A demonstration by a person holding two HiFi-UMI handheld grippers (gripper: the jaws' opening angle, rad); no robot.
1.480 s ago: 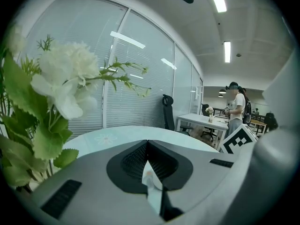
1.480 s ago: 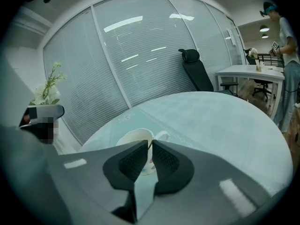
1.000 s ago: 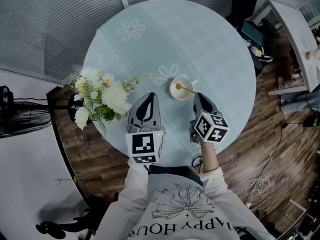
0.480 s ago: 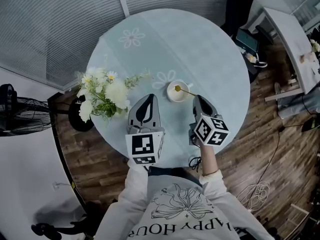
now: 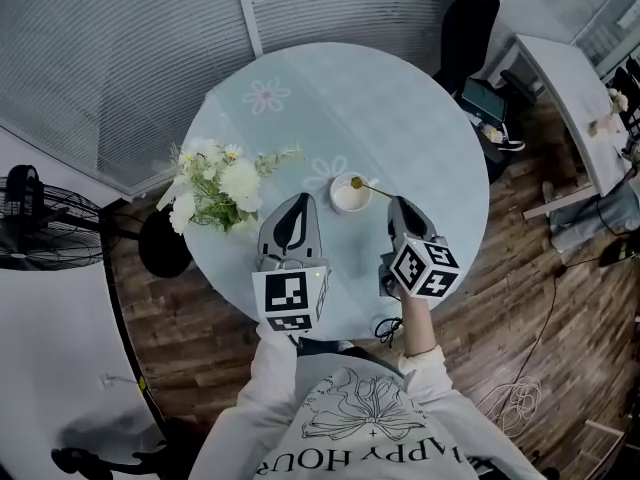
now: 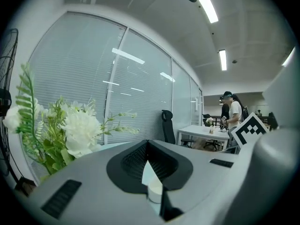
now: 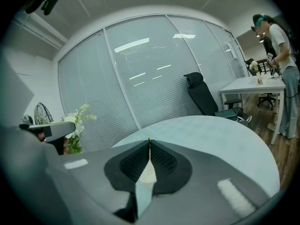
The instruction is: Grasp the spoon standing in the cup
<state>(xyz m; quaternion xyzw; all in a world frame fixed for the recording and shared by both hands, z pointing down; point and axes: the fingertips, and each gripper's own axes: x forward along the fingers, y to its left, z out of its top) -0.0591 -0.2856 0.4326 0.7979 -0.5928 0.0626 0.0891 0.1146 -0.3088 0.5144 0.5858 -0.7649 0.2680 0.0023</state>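
A white cup (image 5: 350, 197) stands near the middle of the round pale-blue table (image 5: 380, 108). A gold spoon (image 5: 368, 186) stands in it, its handle leaning right. My left gripper (image 5: 297, 199) is shut and empty, a short way left of the cup. My right gripper (image 5: 399, 204) is also shut and empty, just right of the cup near the spoon handle. In the left gripper view the cup (image 6: 154, 191) shows below the closed tips (image 6: 147, 142). The right gripper view has the cup (image 7: 147, 174) under its meeting tips (image 7: 149, 142).
A bunch of white flowers (image 5: 220, 182) stands on the table's left edge, beside the left gripper. A fan (image 5: 40, 230) is on the floor at left. A white desk (image 5: 562, 98) and an office chair (image 7: 199, 95) stand to the right, with a person (image 7: 280, 55) beyond.
The head view has shifted, so the table sits lower and more central in the picture. Both grippers stay shut and hold about the same places beside the cup.
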